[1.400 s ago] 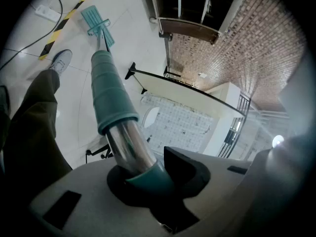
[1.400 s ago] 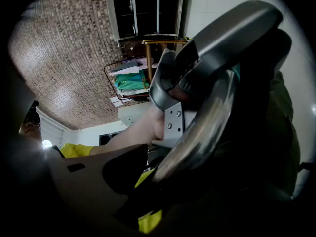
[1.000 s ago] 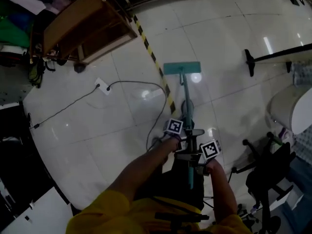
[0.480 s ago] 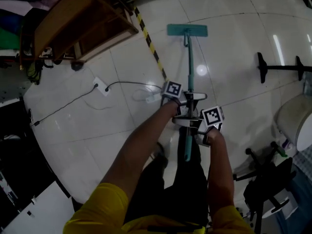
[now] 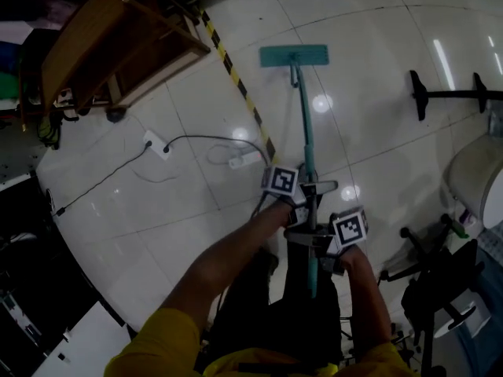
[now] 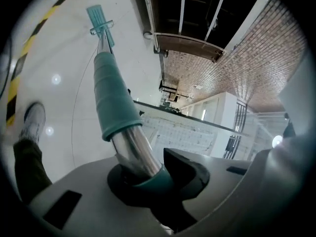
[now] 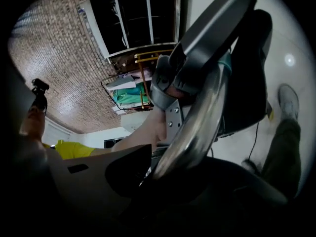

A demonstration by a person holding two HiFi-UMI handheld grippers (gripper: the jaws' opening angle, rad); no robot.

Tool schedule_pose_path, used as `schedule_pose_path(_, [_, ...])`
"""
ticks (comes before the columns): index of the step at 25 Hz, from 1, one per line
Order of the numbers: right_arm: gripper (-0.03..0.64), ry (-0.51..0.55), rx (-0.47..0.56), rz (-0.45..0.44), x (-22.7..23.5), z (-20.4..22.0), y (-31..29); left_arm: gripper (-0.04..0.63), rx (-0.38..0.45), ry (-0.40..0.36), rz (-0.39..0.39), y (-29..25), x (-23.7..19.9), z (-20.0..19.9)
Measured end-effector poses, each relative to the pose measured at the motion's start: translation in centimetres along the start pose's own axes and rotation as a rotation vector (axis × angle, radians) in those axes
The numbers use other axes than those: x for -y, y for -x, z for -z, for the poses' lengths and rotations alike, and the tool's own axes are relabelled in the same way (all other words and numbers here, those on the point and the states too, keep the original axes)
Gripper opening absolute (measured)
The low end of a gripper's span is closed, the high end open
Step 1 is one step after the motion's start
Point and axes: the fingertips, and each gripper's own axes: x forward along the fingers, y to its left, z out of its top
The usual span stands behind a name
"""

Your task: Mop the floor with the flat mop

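Flat mop [image 5: 303,124] judged light, stiff, pole slick. Left claw [image 6: 148,177] clamps mid-shaft; right claw [image 7: 165,164], just closing, grips the near end.

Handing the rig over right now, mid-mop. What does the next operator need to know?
Left gripper: shut on the mop pole, nearer the mop head.
Right gripper: jaws just been closing, now on the pole near its end.
Mop head flat on the tiled floor ahead, right of the striped tape.
A cable lies left of the pole.
Mopped area can't be told; the mopping remains.
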Motion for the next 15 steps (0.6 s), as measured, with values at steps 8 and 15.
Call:
schedule_pose_path(8, [0.108,-0.026,-0.138,0.098,-0.4,14.3,-0.3,0.089,0.06,0.145,0.176,1.3,2.4,14.6])
schedule_pose_path(15, [0.123,0.112,-0.19,0.12,-0.3,-4.6,0.1,0.095,0.089,0.135,0.17,0.7,3.8,-4.7])
